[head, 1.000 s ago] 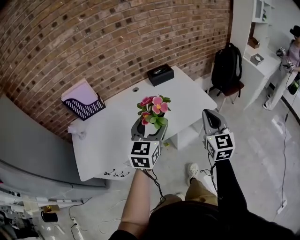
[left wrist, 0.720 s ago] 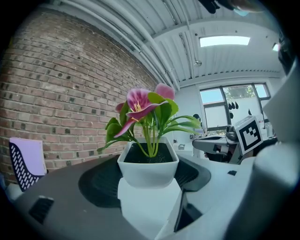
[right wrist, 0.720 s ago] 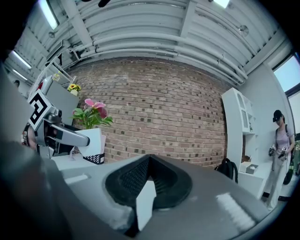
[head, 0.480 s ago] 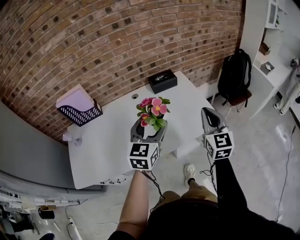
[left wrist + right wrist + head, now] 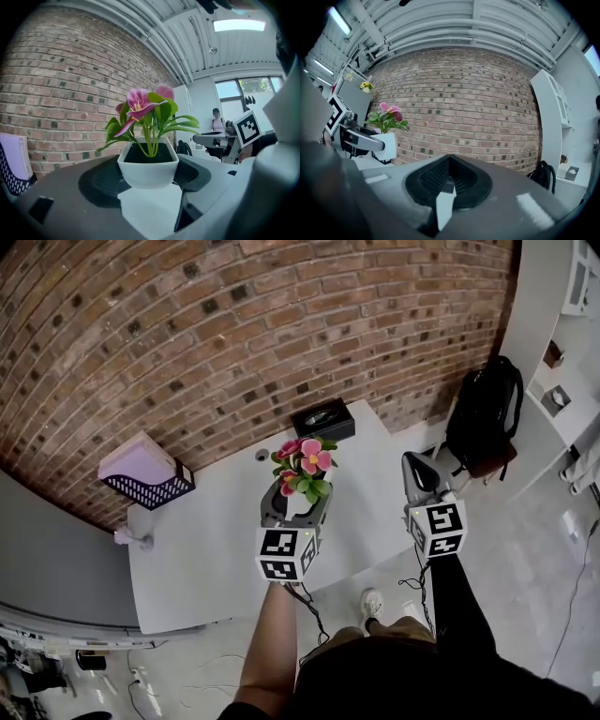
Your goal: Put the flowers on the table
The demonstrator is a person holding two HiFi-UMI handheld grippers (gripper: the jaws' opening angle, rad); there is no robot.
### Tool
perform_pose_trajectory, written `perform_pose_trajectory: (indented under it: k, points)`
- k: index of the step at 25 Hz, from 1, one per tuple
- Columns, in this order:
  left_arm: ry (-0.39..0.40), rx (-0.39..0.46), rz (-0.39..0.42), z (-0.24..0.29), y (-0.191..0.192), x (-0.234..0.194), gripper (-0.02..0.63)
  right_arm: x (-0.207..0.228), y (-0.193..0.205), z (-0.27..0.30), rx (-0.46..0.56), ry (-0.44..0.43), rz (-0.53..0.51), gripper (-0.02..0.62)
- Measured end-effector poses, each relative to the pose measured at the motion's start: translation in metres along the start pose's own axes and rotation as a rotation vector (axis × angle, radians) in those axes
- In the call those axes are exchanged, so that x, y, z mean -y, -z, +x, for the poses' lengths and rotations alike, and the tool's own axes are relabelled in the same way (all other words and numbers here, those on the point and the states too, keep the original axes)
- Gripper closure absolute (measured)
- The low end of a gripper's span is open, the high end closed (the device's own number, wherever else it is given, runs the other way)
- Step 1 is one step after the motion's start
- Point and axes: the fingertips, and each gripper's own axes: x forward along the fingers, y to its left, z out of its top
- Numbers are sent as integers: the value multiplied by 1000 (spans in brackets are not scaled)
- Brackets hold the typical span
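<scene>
Mid-frame, left gripper [image 5: 298, 504] clamps flowers [image 5: 306, 461] over the bare table [image 5: 202, 545]; right gripper [image 5: 420, 467] closed, empty, near its right corner.

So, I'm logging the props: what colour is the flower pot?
White; the pot shows best in the left gripper view.

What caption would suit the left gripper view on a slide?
Left tongs clamp a white pot of pink flowers above the table, brick wall behind.

bright even indoor light on desk [image 5: 206, 531]. ceiling strip [image 5: 239, 24] blown out at 1 o'clock, left gripper view. strong fisheye, black corners, foreground soft.
</scene>
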Motion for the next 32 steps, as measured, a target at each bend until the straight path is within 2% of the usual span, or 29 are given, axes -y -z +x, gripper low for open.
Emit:
perform_pose_trajectory:
  k: [6, 11, 24, 27, 32]
  points:
    - [-22, -1, -3, 48, 0, -2, 265, 32, 13, 38, -3, -25, 11, 595]
    - [-41, -11, 10, 68, 3, -8, 265, 44, 28, 56, -21, -28, 33, 595]
    - [3, -34, -4, 109, 19, -16, 265, 58, 48, 81, -73, 5, 53, 595]
    - [14, -32, 6, 125, 30, -12, 265, 61, 54, 82, -94, 11, 43, 595]
    - [49, -69, -47, 155, 67, 0, 265, 71, 62, 82, -129, 27, 31, 597]
